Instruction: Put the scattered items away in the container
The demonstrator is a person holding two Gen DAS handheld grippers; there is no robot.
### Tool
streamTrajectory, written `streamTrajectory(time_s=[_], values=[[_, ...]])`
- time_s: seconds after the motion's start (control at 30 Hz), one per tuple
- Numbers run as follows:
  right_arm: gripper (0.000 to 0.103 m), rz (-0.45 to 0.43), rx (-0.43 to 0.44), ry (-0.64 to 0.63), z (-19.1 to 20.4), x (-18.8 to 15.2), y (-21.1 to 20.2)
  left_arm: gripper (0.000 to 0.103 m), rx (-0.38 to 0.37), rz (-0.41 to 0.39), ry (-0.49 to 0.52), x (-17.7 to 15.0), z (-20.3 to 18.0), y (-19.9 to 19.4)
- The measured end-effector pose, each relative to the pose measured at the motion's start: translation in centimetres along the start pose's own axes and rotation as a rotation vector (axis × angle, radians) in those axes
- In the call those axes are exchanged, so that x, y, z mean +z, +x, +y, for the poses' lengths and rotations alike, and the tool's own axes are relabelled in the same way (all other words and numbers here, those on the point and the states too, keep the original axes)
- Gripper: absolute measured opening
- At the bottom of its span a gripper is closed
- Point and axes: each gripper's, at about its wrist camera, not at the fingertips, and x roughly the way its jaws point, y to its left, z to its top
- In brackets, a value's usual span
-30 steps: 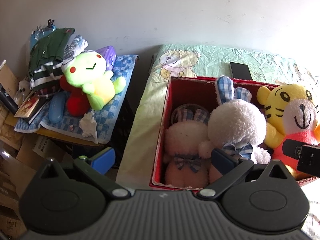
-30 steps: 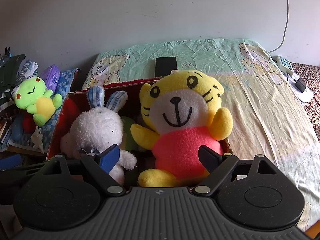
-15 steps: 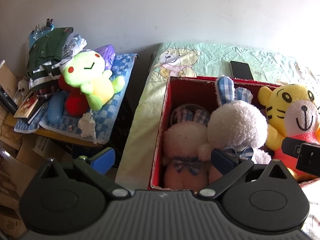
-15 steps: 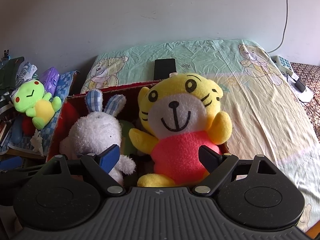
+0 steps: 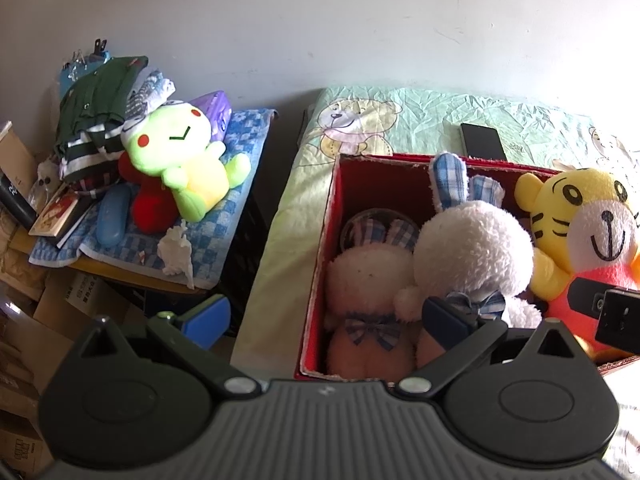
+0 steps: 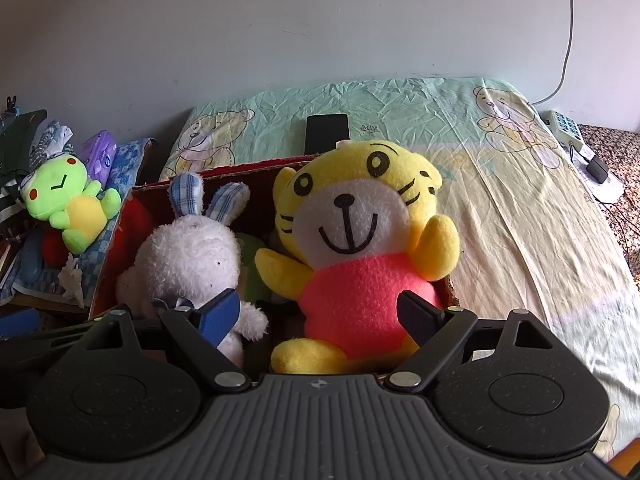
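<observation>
A red box stands on the bed and holds two white plush rabbits with checked ears and a yellow tiger plush in a pink shirt. My right gripper is open, its fingers on either side of the tiger's body at the box's near right corner. My left gripper is open and empty above the box's near left edge. The right gripper's finger shows at the right edge of the left wrist view. A green frog plush lies on a side table, outside the box.
The side table left of the bed carries a checked blue cloth, folded clothes, books, a red toy and crumpled tissue. A black phone lies on the bedsheet behind the box. A power strip and cable sit at the bed's far right.
The tiger has sunk lower into the box between the right fingers. Both grippers have drifted slightly; the jaws are as open as before.
</observation>
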Motion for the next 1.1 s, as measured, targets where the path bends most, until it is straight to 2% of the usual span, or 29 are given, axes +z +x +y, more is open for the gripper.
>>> streamTrajectory(time_s=[1.1], values=[[0.088,-0.006,-0.010,-0.019,0.70,-0.40,-0.23,0.102,0.002,-0.030,-0.002,-0.67,0.28,-0.83]])
